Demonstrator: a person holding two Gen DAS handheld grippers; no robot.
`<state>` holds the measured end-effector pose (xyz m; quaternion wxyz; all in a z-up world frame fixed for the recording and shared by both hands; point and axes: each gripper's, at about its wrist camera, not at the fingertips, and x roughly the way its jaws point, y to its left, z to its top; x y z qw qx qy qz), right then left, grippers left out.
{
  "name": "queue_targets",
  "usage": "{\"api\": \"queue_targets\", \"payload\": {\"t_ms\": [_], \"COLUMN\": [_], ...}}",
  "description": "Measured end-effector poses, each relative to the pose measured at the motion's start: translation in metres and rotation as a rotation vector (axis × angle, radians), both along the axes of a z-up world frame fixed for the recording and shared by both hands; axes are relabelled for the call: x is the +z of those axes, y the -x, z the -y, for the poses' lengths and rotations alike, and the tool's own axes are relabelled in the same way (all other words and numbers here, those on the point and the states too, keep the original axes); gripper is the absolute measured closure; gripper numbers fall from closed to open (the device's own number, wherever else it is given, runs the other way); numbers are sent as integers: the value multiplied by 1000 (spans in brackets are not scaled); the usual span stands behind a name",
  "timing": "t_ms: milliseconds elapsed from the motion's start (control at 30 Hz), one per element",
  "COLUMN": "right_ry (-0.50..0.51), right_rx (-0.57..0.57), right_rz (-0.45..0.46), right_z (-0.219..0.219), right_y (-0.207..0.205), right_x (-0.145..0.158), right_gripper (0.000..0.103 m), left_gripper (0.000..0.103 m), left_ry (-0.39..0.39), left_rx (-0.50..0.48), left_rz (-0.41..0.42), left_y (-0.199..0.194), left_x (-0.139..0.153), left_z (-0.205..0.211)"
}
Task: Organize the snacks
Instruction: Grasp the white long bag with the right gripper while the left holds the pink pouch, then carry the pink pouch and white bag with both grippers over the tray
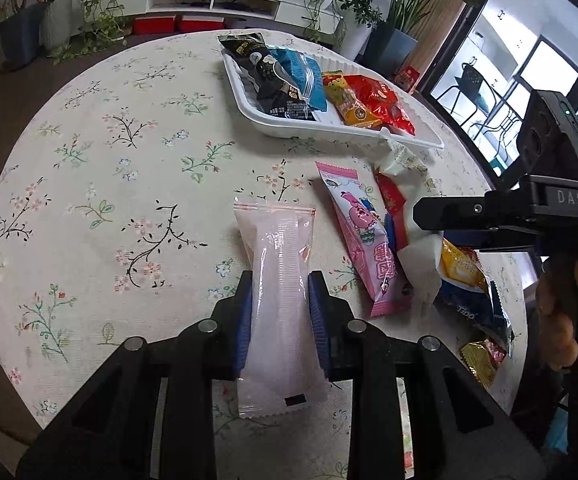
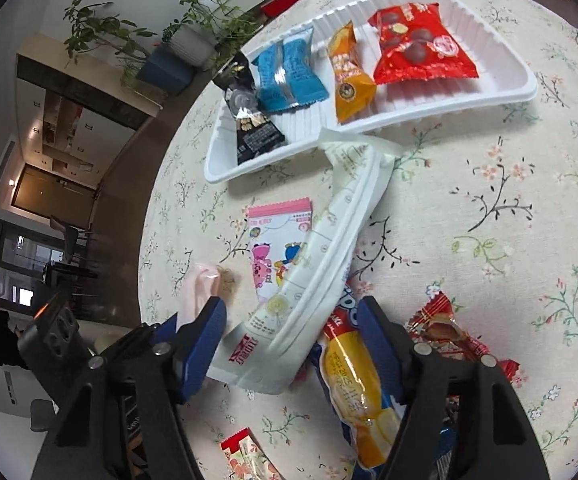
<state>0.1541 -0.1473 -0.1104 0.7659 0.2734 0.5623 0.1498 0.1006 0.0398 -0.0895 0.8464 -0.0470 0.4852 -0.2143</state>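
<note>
The left gripper (image 1: pixel 279 320) is pinching a pale pink translucent packet (image 1: pixel 275 292) across its middle, the blue pads pressed into both sides, with most of the packet sticking out ahead over the floral table (image 1: pixel 101 184). The right gripper (image 2: pixel 293 344) has its jaws spread on either side of a long white wrapper (image 2: pixel 321 264) and a yellow-and-blue packet (image 2: pixel 353 384); its pads do not look pressed on either.

The white divided tray (image 1: pixel 249 110), already carrying a black packet (image 1: pixel 273 80), a blue one (image 1: pixel 297 76), an orange one (image 1: pixel 347 102) and a red one (image 1: pixel 385 106), lies well ahead of both grippers.

Risks, as I judge them:
- The pink packet is slick and soft, so a quick swing toward the tray could let it slide or droop out of the pinch.
- If the right gripper closes here it could catch two packets at once, since the white wrapper overlaps the yellow one and the pink cartoon packet (image 2: pixel 277 256).
- The white wrapper's far end touches the tray's rim, so lifting it may nudge the tray.
- The two grippers work close together and could collide.
</note>
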Motion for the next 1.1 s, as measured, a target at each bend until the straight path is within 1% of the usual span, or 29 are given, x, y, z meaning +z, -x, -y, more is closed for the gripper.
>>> {"api": "queue_targets", "payload": {"t_ms": [200, 267, 333, 367, 400, 467, 533, 733, 867, 933, 1100], "right_ry": [-49, -74, -88, -94, -98, -109, -115, -128, -143, -170, -238], "right_rx": [-34, -42, -46, -44, -43, -43, -42, -53, -82, -97, -130], "right_rz": [-23, -32, -30, -30, -31, -26, -16, 9, 26, 44, 51], "right_z": [9, 11, 13, 14, 15, 21, 22, 25, 31, 36, 45], "right_y": [-4, -6, -5, -6, -6, -2, -1, 5, 12, 14, 16], "right_x": [-11, -15, -16, -16, -17, -17, -15, -13, -10, -9, -11], "right_gripper": [41, 47, 50, 56, 58, 65, 68, 72, 74, 75, 76], "left_gripper": [79, 79, 79, 79, 79, 79, 79, 79, 79, 79, 79], "left_ry": [4, 7, 8, 7, 7, 7, 11, 18, 26, 29, 46], "left_rx": [-8, -4, -5, -8, -9, -10, -6, -4, -2, -2, -4], "left_rz": [5, 4, 2, 2, 2, 1, 1, -1, -1, 0, 3], "left_y": [3, 2, 1, 1, 1, 1, 1, 0, 0, 1, 1], "left_x": [0, -1, -2, -2, -2, -2, -2, -3, -2, -2, -1], "left_z": [2, 1, 1, 2, 2, 3, 1, 1, 0, 0, -2]}}
